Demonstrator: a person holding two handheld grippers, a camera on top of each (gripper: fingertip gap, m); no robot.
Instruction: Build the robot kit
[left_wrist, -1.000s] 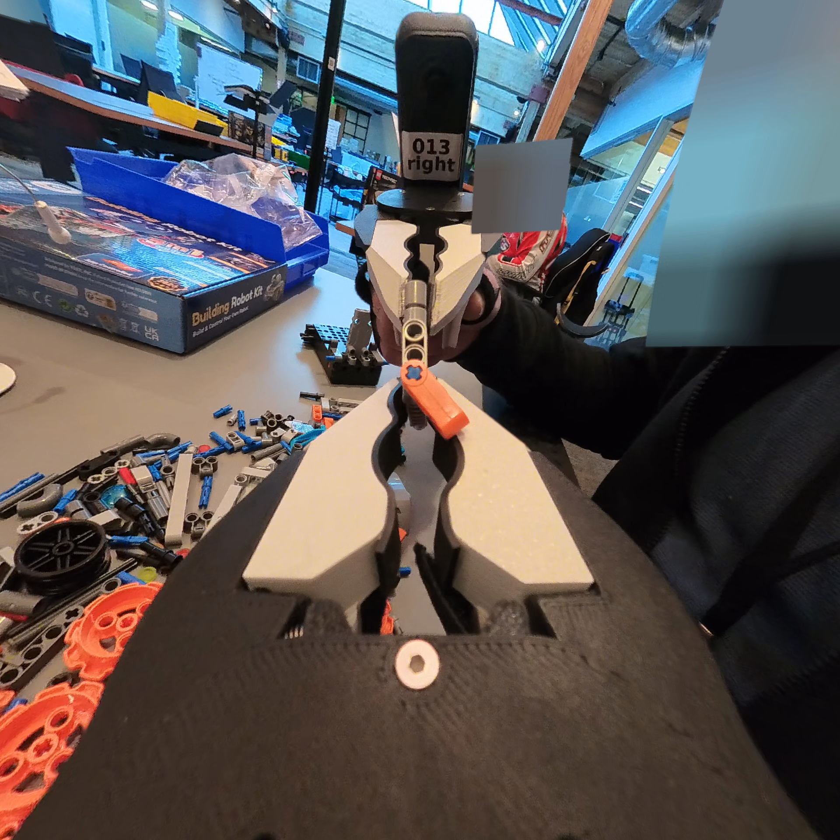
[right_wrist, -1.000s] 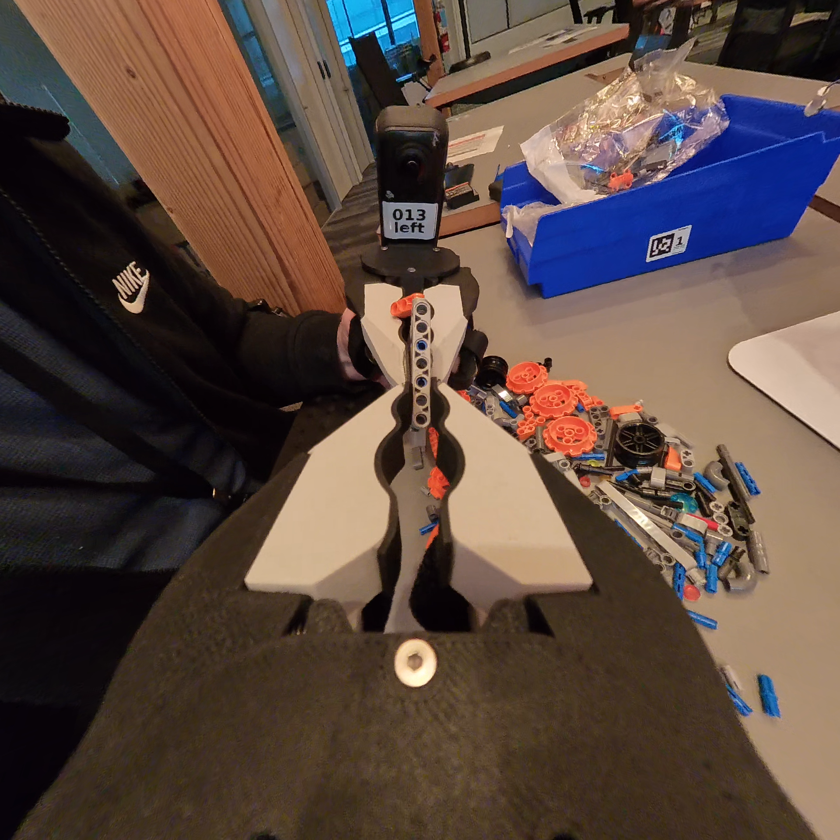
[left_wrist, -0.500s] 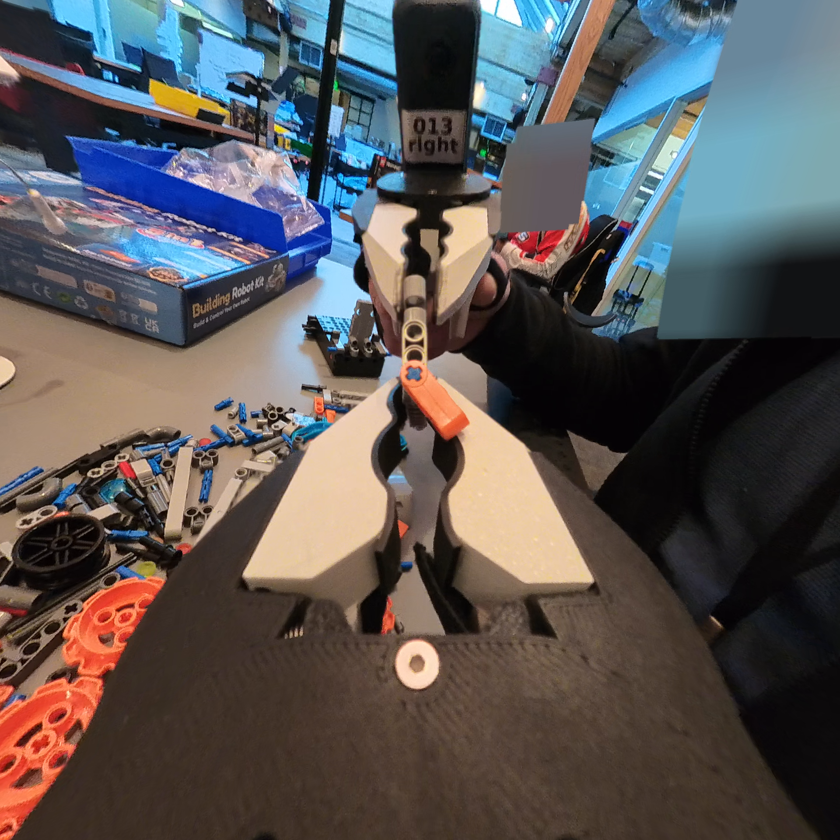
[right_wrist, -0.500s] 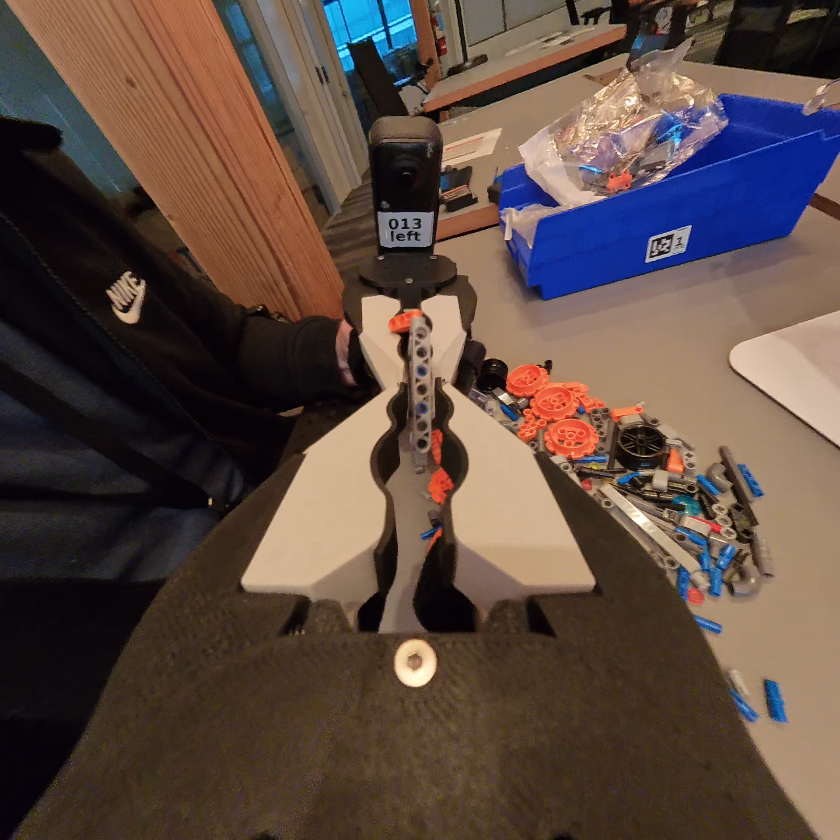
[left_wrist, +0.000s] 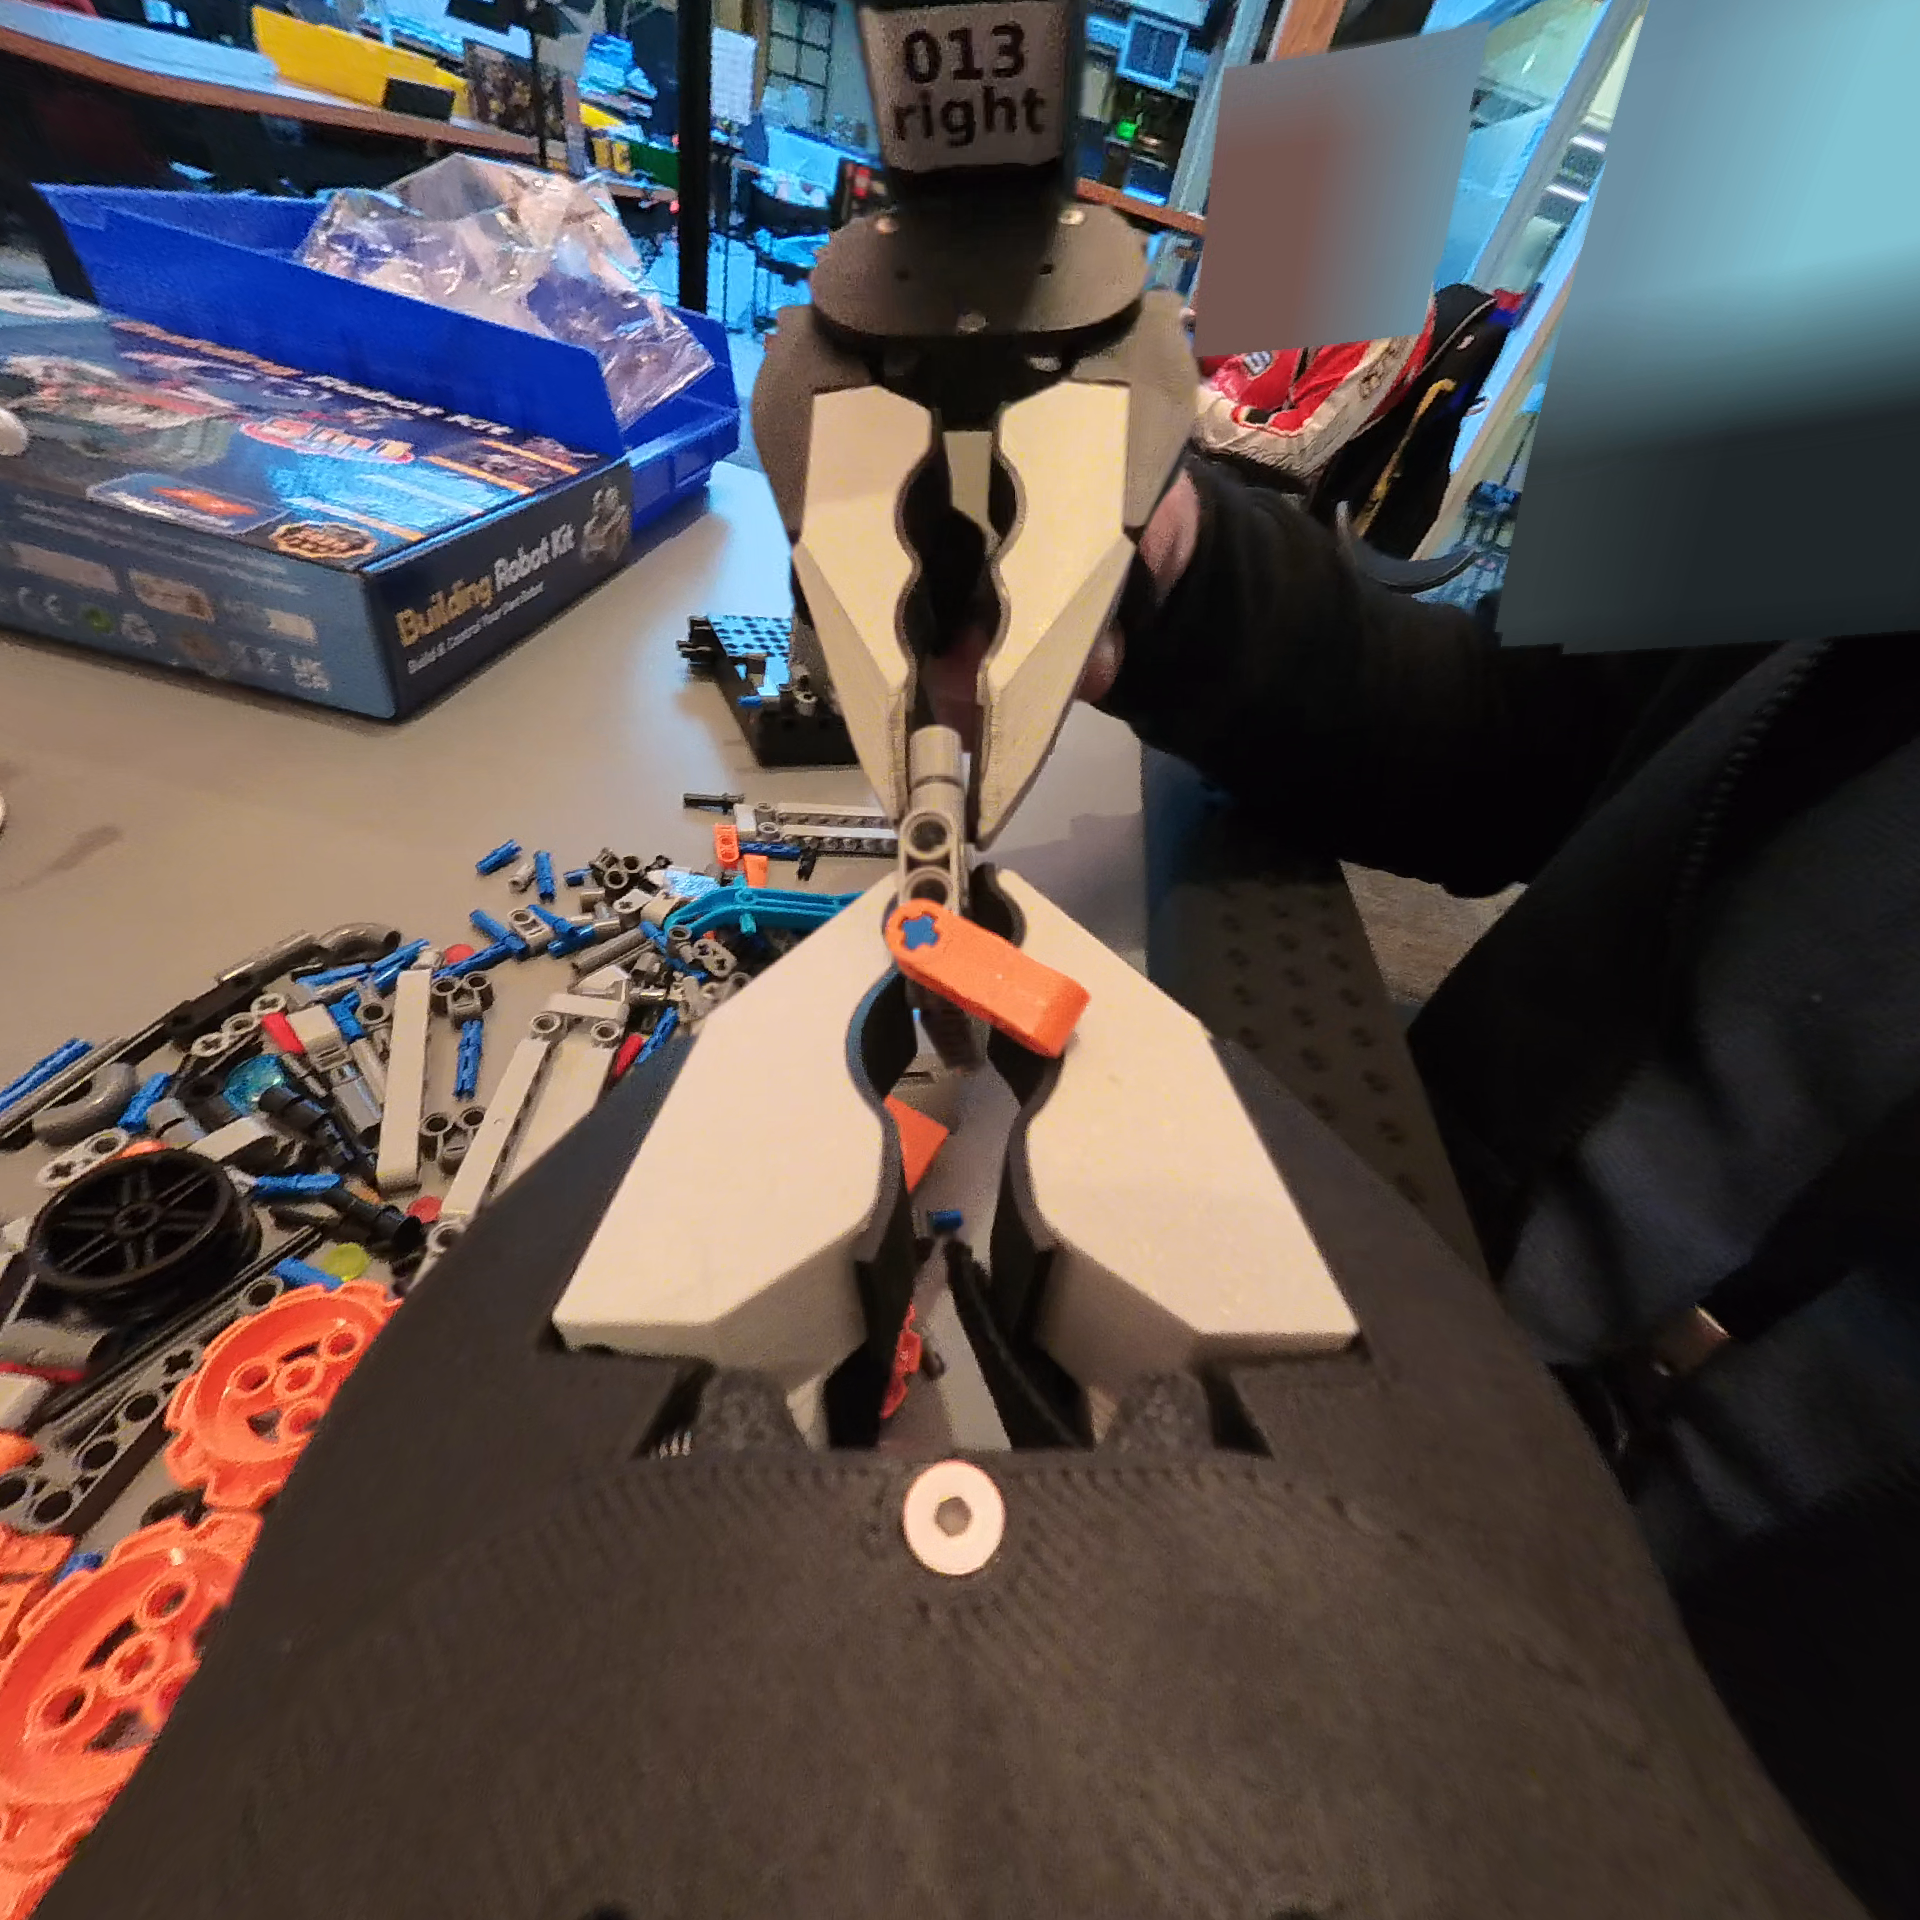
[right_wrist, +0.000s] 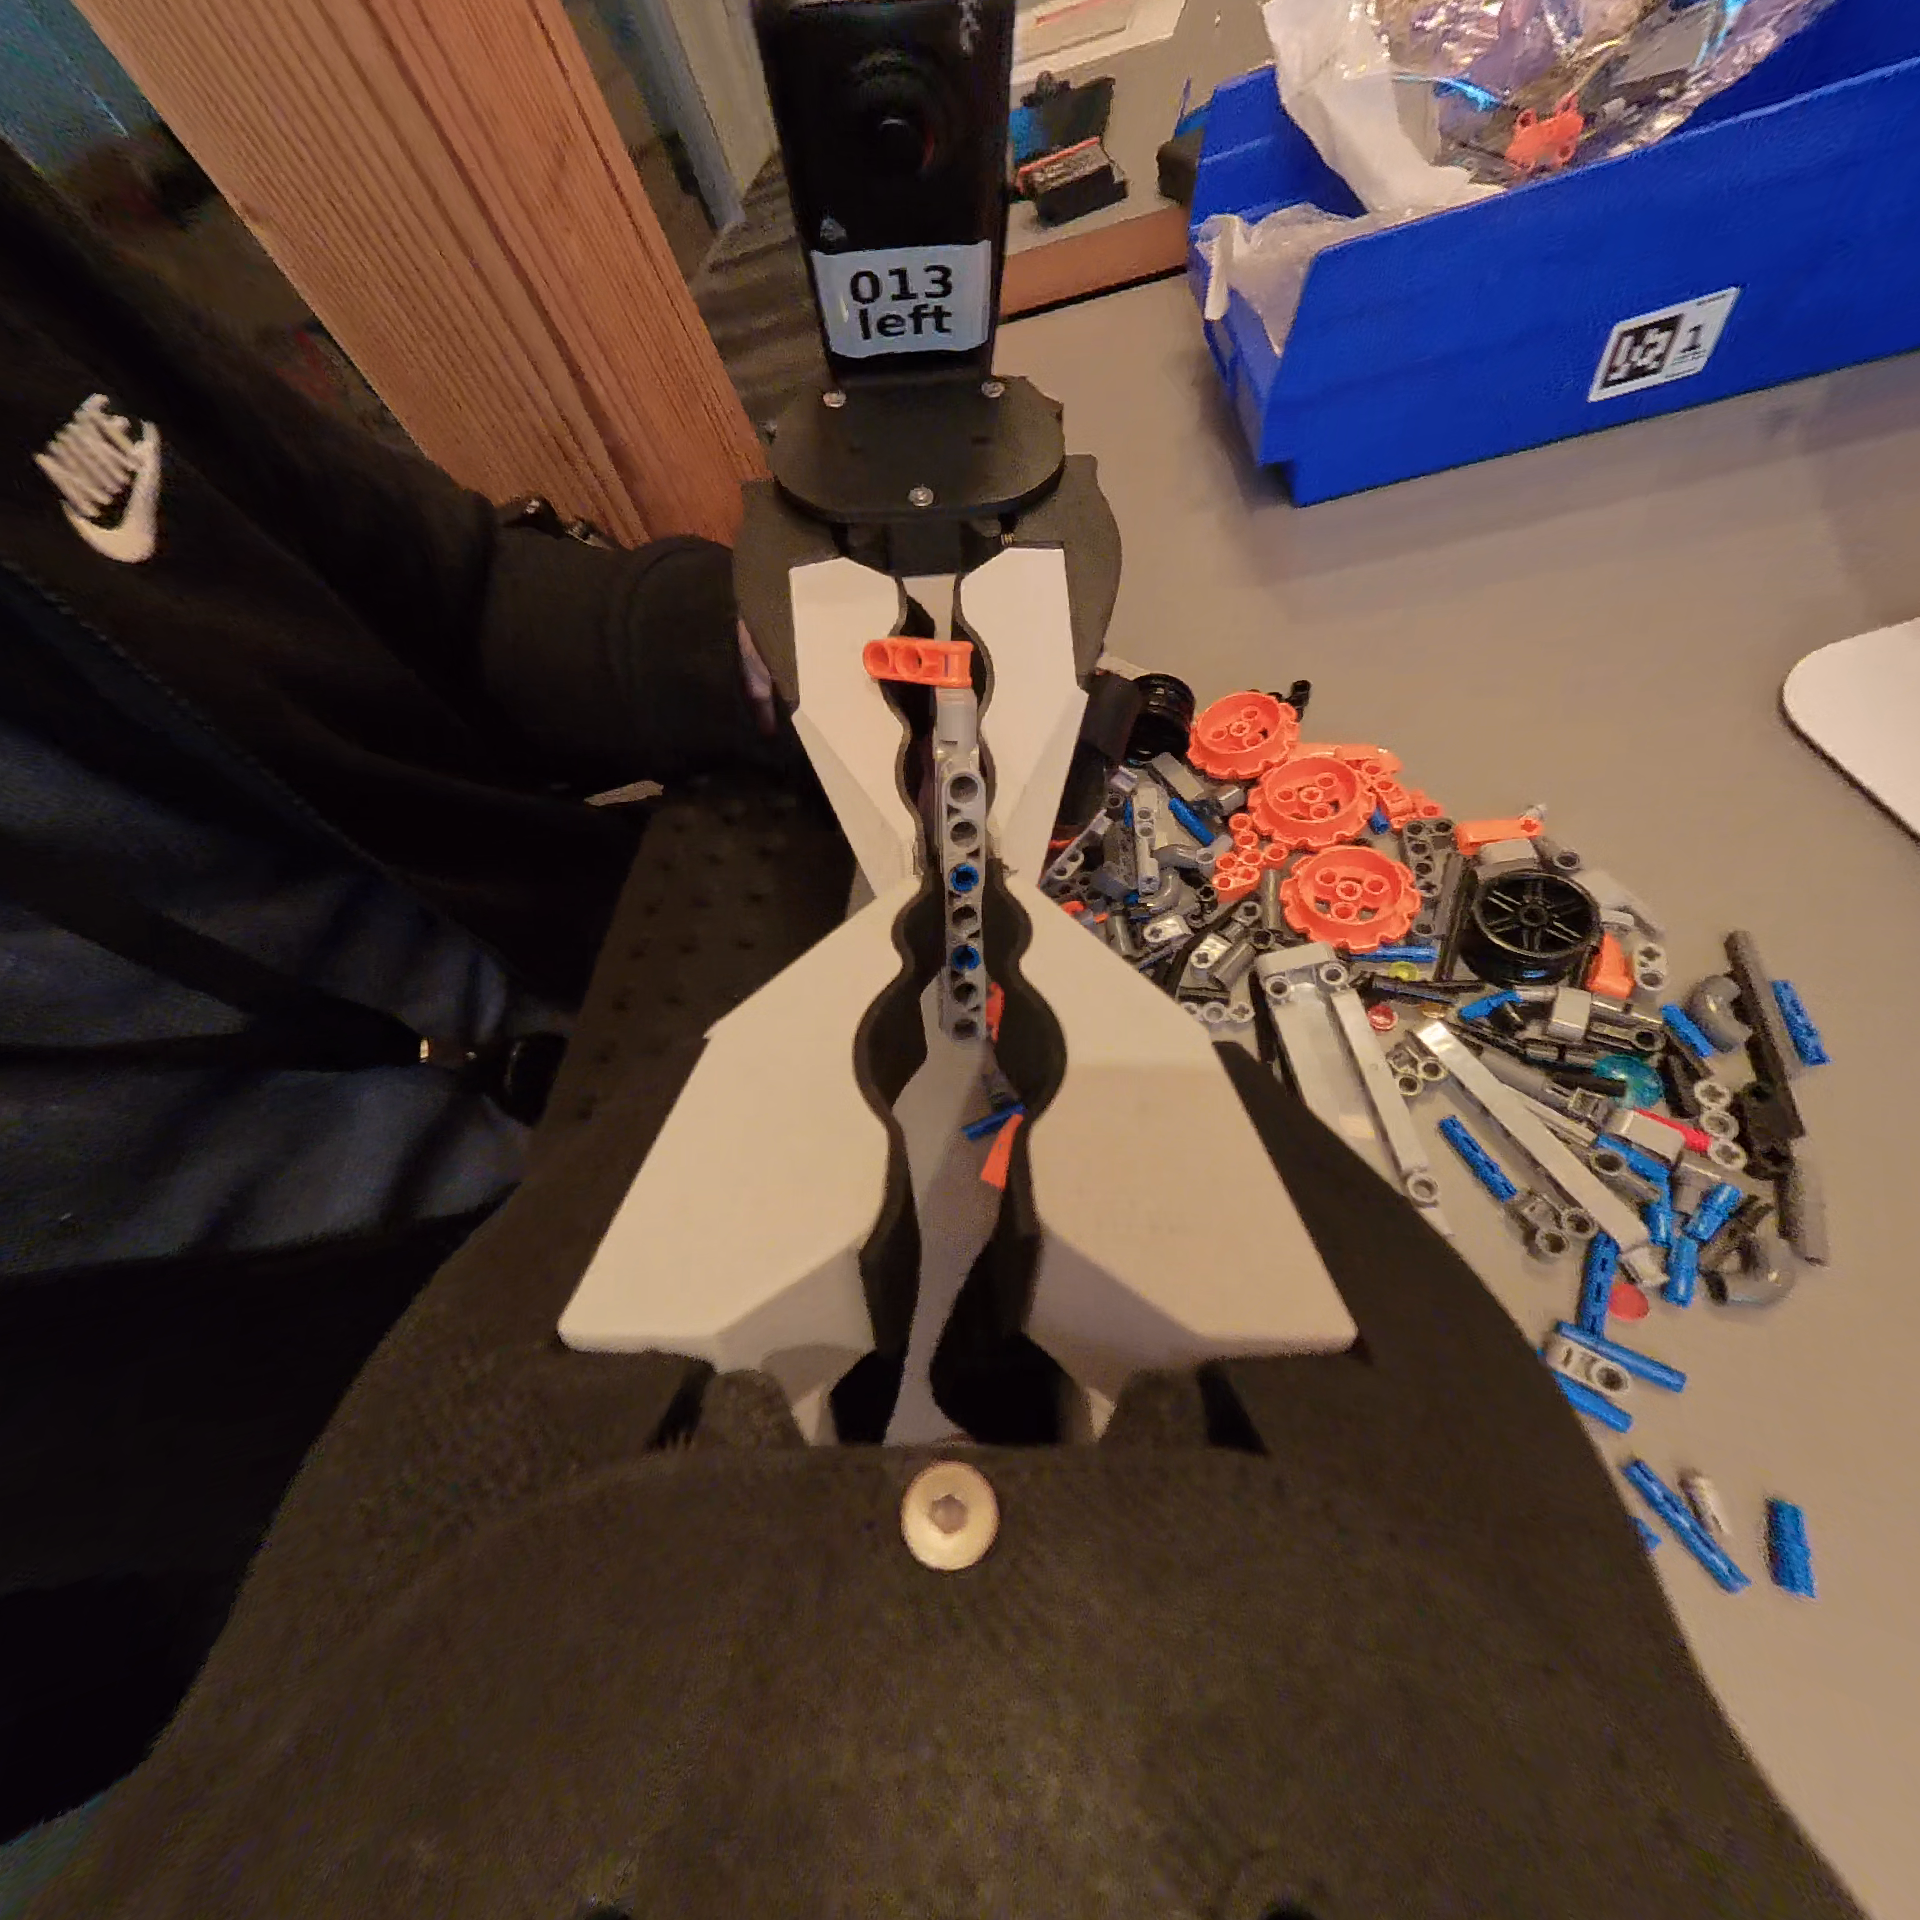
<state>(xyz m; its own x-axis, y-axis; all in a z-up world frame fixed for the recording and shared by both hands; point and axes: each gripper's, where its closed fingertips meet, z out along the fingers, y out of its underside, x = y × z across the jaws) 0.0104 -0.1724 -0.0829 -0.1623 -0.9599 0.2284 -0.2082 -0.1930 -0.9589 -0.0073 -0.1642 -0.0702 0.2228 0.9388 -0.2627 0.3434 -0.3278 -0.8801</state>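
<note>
In the left wrist view my left gripper (left_wrist: 935, 909) is shut on an orange connector (left_wrist: 982, 982) with a blue pin in its end. My right gripper (left_wrist: 935, 821) faces it tip to tip and is shut on a grey holed beam (left_wrist: 928, 831). The beam's end reaches between the left fingertips, right beside the orange connector. In the right wrist view my right gripper (right_wrist: 961, 894) holds the grey beam (right_wrist: 961, 831) pointing into the left gripper (right_wrist: 961, 821), with the orange connector (right_wrist: 916, 662) at the beam's far end. Both are held above the table.
A pile of loose building parts (right_wrist: 1455, 987) with orange wheels (left_wrist: 281, 1382) lies on the grey table (left_wrist: 312, 790). A blue bin (right_wrist: 1558, 312) with a plastic bag, a kit box (left_wrist: 260, 520), a black assembly (left_wrist: 769, 696) and a white board (right_wrist: 1860, 707) stand around. The person's torso is close. Both grippers' tips are roughly 25 cm from the black assembly (left_wrist: 769, 696).
The two grippers have come closer together. The grey beam now reaches farther in between the left gripper's fingers. Both stay shut on their parts.
</note>
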